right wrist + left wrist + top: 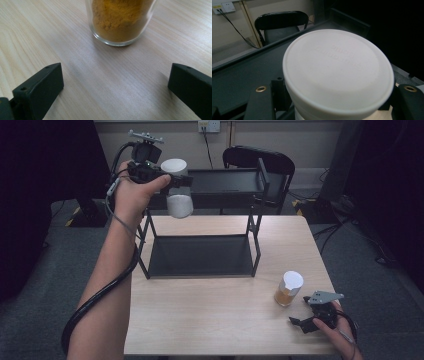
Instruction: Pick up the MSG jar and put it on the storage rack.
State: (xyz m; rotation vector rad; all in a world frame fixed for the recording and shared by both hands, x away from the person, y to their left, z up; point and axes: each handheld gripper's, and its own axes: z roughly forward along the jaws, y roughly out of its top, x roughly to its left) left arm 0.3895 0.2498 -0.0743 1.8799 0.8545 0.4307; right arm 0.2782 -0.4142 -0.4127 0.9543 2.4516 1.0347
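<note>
Left claw [178,179] clamped on white-lidded jar [179,190], white contents. Jar held in the air at the rack's [200,255] top-shelf [225,182] level, near its left end, upright as far as high view shows. Left gripper view: lid [338,72] sits between the jaws, dark shelf surface beyond and below it.

Right claw [306,316] wide, holding nothing, resting low over worktop [210,315] at near right corner. Second jar [289,288], white lid, orange-brown powder, stands on worktop just ahead of it. Right gripper view: glass base [120,22] centred beyond the jaws, not between them, no contact.

Progress, my read: work looks like jars going onto the rack. Jar 1 lifted, not yet set down; seems abt to go on top shelf. Jar 2 untouched. Lower shelf [200,255] carries nothing. So roughly early-to-mid: one placement pending, one full pick + place left.

Edges / room:
- Top shelf has a raised lip along front and sides; jar base must clear it before going in.
- Rack uprights at left front near the jar's path; left forearm [107,285] passes just beside them.
- Top shelf surface looks open across its width, plenty of landing room.
- Jar 2 near worktop's right edge; approach from near side is free, push it sideways and it could go off.
- Chair [260,162] behind rack, well apart, no issue.
</note>
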